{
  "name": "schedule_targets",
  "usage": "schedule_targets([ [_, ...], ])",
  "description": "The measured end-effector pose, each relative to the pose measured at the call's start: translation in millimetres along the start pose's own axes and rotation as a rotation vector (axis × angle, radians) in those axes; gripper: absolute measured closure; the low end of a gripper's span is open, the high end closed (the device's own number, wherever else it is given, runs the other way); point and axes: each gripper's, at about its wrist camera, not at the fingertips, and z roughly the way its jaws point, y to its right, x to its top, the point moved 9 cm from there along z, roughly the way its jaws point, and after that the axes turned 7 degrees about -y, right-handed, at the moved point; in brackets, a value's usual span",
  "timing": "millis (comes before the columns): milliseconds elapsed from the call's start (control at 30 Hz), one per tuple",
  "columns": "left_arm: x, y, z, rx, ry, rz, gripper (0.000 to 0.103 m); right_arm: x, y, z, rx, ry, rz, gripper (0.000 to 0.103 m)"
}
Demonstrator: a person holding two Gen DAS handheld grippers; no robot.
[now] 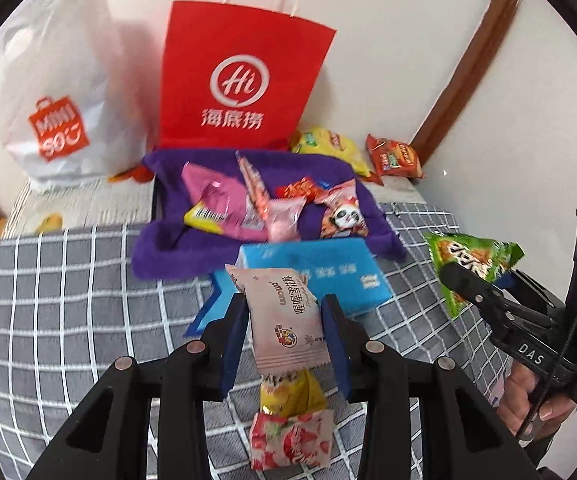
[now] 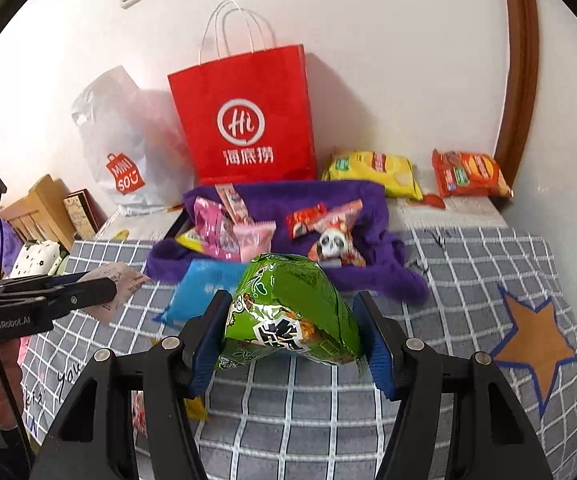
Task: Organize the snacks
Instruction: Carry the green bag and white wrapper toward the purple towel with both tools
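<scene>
My left gripper [image 1: 286,320] is shut on a pale pink snack packet [image 1: 288,320], held above the grey checked cloth [image 1: 68,300]. My right gripper [image 2: 292,332] is shut on a puffy green snack bag [image 2: 292,312], also lifted off the cloth. That green bag [image 1: 472,264] and the right gripper [image 1: 468,284] show at the right of the left wrist view. Ahead lies a purple cloth basket [image 2: 368,268] holding several small snacks, among them a panda packet [image 2: 332,246]. Beneath the left gripper a yellow candy [image 1: 292,396] and a red-and-white packet [image 1: 292,440] lie on the cloth.
A blue tissue pack [image 1: 328,272] lies in front of the purple basket. A red paper bag [image 2: 244,120] and a white plastic bag [image 2: 124,152] stand against the wall. A yellow chip bag [image 2: 376,170] and an orange biscuit pack [image 2: 468,174] lie at the back right.
</scene>
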Motion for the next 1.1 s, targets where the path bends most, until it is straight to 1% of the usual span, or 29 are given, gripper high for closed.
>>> schedule_targets([
  [333,37,9,-9,-0.001,0.038,0.036,0.067,34,-5,0,-0.008,0.035,-0.009,0.041],
  [433,47,11,-10,-0.004,0.049,0.042,0.067,44,-3,4,-0.016,0.013,0.000,0.041],
  [533,55,11,-9,-0.007,0.051,0.043,0.067,56,-2,7,0.011,0.014,0.014,0.041],
  [700,68,6,-3,-0.006,0.053,0.031,0.067,75,-4,11,0.036,0.026,0.006,0.041],
  [833,80,3,3,0.000,0.052,0.029,0.067,91,-7,16,0.021,0.038,-0.022,0.041],
  [1100,102,-13,24,0.031,0.043,0.017,0.067,115,-6,40,-0.003,0.034,-0.056,0.041],
])
